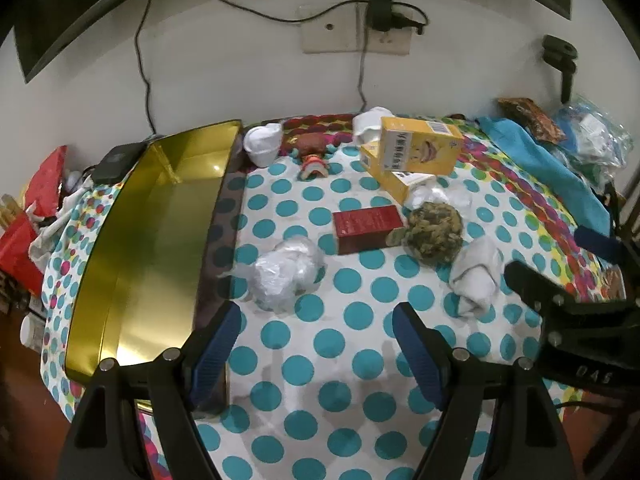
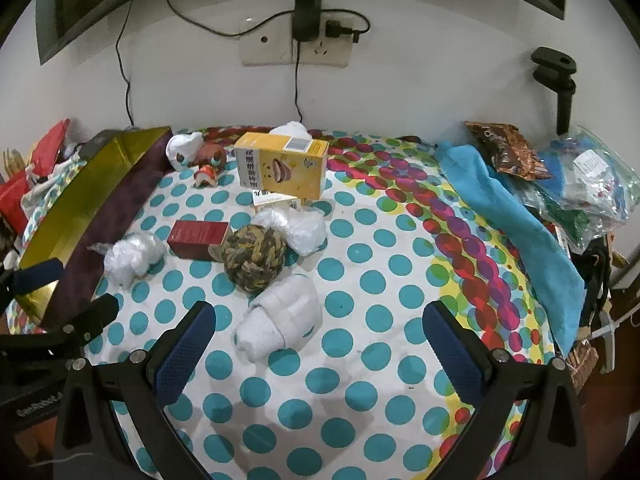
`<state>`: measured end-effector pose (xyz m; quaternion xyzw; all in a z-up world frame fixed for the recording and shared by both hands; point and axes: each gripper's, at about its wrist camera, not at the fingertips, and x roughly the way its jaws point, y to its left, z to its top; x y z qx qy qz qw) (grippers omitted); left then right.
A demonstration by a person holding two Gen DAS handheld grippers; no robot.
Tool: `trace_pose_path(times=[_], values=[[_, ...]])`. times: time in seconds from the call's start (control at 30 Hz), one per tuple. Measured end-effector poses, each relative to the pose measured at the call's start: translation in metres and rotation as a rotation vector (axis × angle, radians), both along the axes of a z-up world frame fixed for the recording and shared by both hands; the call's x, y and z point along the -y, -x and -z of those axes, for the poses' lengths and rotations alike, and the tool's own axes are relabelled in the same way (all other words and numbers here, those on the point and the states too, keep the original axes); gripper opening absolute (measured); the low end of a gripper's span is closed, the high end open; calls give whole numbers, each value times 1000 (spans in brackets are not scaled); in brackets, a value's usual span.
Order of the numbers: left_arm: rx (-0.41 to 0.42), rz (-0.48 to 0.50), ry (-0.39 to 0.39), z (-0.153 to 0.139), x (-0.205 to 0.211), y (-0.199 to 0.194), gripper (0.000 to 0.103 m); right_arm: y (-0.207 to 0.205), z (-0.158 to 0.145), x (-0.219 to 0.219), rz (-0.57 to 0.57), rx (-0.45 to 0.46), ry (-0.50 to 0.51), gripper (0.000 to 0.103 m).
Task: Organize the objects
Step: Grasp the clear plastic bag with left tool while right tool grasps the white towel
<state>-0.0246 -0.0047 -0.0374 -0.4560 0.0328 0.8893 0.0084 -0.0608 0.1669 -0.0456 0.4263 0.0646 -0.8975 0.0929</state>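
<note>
Bench point(image 2: 360, 380), near half: bare dotted cloth, open passage. Centre: clustered obstacles, namely rolled white sock point(image 2: 280, 320), rope ball point(image 2: 254, 258) touching red box point(image 2: 196, 238), plastic wads point(image 2: 134, 256), yellow cartons point(image 2: 282, 168) behind. Left edge: gold tin point(image 1: 148, 248), interior clear. Right edge: blue cloth point(image 2: 516, 228), bags point(image 2: 592, 184).

The yellow carton point(image 2: 281, 168) carries a column of black Chinese characters, too small to make out, and a barcode label on its top face. The black body of the right gripper point(image 1: 591, 379) shows the digits "046". The left gripper's body point(image 2: 38, 402) bears "GenRobot"
</note>
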Motion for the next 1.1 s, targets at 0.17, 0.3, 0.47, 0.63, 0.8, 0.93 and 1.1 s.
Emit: trace_pose_path(times=[0.17,0.3,0.47,0.63,0.8,0.93,1.1], values=[[-7,9,-16,4,5,3,80,7,13,2,-57,41,7,103],[3,27,-20,12,5,6,80,11,20,-4,-68,72,51,103],[41,52,13,26,0,9,80,16,28,3,-103,85,14,103],[56,42,16,34,5,17,81,27,37,11,-135,115,17,97],[82,6,-10,41,18,28,81,42,49,18,-149,183,32,72],[86,14,7,45,19,33,81,46,54,19,-170,207,76,58],[93,26,21,49,18,42,81,48,56,16,-176,218,109,45]])
